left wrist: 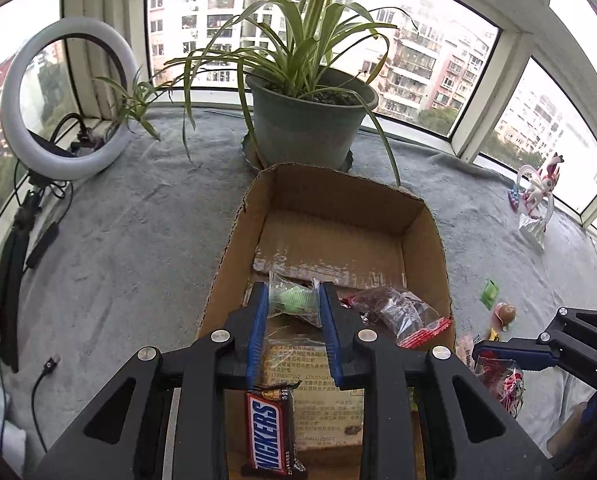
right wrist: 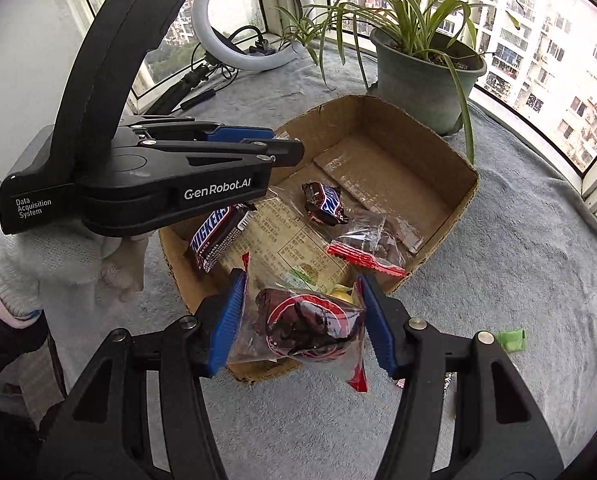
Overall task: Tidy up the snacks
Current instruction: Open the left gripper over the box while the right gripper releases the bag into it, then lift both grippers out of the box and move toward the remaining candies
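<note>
An open cardboard box (left wrist: 430, 216) (right wrist: 464, 196) lies on the grey blanket. In it lie a Snickers bar (left wrist: 272, 432) (right wrist: 214, 238), a second small Snickers (right wrist: 324, 202), a clear bag of dark snacks with a red edge (left wrist: 402, 314) (right wrist: 368, 246) and a flat labelled packet (right wrist: 282, 240). My left gripper (left wrist: 294, 304) is shut on a clear packet with a green sweet (left wrist: 292, 298), held over the box. My right gripper (right wrist: 302, 320) is shut on a clear bag with a dark red-printed snack (right wrist: 302, 322), at the box's near edge.
A potted spider plant (left wrist: 304, 124) (right wrist: 422, 76) stands behind the box. A ring light (left wrist: 64, 98) (right wrist: 250, 12) and cables are at the left. A toy figurine (left wrist: 538, 196) stands right. Loose snacks lie on the blanket: a green packet (left wrist: 489, 294) (right wrist: 512, 340) and a round sweet (left wrist: 505, 314).
</note>
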`<state>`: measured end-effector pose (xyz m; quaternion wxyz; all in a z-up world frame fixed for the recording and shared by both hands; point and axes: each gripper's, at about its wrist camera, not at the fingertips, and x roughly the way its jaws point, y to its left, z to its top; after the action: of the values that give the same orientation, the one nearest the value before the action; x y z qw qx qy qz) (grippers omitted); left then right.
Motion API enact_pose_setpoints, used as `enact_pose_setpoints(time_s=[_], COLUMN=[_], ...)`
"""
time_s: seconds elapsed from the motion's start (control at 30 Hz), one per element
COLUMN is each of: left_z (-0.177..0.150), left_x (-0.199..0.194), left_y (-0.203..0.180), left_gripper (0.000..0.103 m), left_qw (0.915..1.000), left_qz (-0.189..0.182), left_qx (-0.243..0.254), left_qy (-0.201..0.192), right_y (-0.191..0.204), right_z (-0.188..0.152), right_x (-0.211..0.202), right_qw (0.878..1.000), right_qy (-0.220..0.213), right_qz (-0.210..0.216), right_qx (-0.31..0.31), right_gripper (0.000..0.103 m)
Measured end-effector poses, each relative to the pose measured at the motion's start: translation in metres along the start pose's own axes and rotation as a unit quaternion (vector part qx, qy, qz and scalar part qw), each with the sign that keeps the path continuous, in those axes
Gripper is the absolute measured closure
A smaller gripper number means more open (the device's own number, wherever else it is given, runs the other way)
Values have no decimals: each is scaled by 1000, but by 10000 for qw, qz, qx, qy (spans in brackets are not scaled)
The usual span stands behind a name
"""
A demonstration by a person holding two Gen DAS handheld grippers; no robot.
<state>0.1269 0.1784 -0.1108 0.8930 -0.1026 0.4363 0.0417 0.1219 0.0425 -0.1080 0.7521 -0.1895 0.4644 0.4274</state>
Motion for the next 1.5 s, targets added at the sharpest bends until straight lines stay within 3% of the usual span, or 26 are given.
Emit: enact_pose_setpoints(time_s=[0.1,0.2,0.3,0.33,0.37,0.93,1.5], left_z=[1,2,3,3,3,1,-22], left_x=[2,3,4,4,4,-8,-27], left_y=[1,1,3,3,3,-7,-82], left_gripper=[78,76,65,56,54,53,53], left_qw=[10000,9999,9999,9999,9999,10000,9968], left_qz=[21,103,133,151,152,49,-634], left_qx=[-7,-15,-61,-66,-64,-46,483], left_qy=[17,26,39,41,31,-57,-18], right_y=[2,4,5,5,5,-22,-144], right_z=[0,1,1,1,1,-15,-83], right_x=[2,3,1,1,0,-22,-63], right_qw=[10000,9999,9999,9999,9998,9995,9875], right_qy=[15,0,-11,-21,-29,-189,-4], right_qz=[12,7,6,18,12,-250,-1204], right_qx=[-31,-101,-145,-163,-171,83,1019], right_gripper=[44,32,19,19,19,19,19])
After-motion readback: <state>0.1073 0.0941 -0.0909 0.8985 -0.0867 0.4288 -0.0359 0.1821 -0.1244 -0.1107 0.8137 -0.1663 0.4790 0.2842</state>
